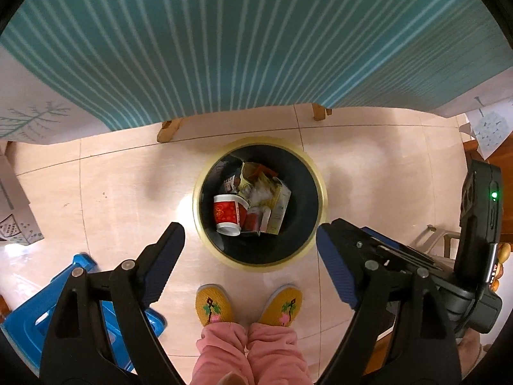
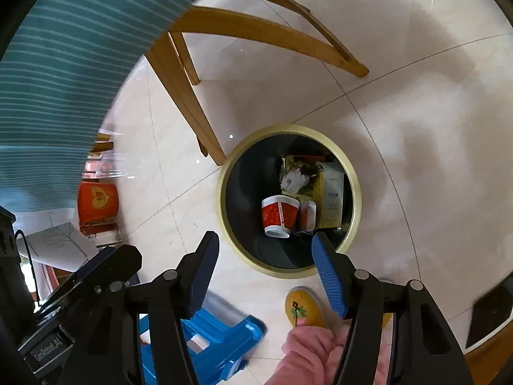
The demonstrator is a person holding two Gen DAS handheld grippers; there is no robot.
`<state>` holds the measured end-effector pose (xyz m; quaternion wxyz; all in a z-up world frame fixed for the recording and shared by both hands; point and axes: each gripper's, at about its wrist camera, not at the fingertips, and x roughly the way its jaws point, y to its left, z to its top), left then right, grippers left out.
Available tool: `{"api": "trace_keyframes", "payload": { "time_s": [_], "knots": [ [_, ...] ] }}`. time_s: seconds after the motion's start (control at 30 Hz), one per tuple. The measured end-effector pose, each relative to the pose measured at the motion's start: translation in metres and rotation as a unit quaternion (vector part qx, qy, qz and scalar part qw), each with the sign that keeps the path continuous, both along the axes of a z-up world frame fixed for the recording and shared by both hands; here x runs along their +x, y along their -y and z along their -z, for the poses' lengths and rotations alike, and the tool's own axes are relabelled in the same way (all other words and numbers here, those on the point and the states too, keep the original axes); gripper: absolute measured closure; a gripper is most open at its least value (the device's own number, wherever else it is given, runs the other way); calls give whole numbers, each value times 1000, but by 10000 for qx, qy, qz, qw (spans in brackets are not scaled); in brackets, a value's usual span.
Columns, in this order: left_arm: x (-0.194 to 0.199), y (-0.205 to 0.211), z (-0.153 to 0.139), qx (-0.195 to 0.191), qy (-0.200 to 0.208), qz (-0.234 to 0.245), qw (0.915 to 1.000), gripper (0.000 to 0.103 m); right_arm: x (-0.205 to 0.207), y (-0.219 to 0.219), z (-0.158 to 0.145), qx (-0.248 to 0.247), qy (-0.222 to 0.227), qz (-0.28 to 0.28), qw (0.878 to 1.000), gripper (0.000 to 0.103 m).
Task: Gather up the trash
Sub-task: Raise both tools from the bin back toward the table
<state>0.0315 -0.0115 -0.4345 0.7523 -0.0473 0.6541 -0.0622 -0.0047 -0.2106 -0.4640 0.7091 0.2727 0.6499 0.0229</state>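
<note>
A round trash bin (image 1: 315, 173) with a yellow rim and black inside stands on the tiled floor; it also shows in the right wrist view (image 2: 354, 173). In it lie a red and white paper cup (image 1: 228, 213) (image 2: 279, 215), crumpled wrappers (image 1: 261, 189) (image 2: 296, 176) and a pale carton (image 2: 333, 199). My left gripper (image 1: 250, 232) is open and empty, high above the bin's near rim. My right gripper (image 2: 266, 240) is open and empty, also above the bin's near rim.
A table with a teal striped cloth (image 1: 224, 38) stands behind the bin on wooden legs (image 2: 192, 102). A blue plastic stool (image 1: 29, 317) (image 2: 221, 337) stands at the left. The person's yellow slippers (image 1: 214, 303) are just before the bin. An orange box (image 2: 97, 205) lies at the left.
</note>
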Motion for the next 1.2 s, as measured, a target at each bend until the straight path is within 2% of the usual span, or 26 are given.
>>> {"api": "trace_keyframes", "payload": {
  "time_s": [0.3,0.47,0.8,1.2],
  "knots": [
    [-15,1,-33,34,111,-102,9999,21,-16,5,-46,99,251,3,9996,41],
    [-26,4,-67,-6,187,-137,9997,21,-28,8,-86,109,383,-27,9992,41],
    [-46,7,-174,-154,578,25,9982,21,-56,12,-190,129,799,49,9967,41],
    [-53,-2,-319,-334,1171,226,9923,21,-78,-1,-336,97,1575,121,9874,41]
  ]
}}
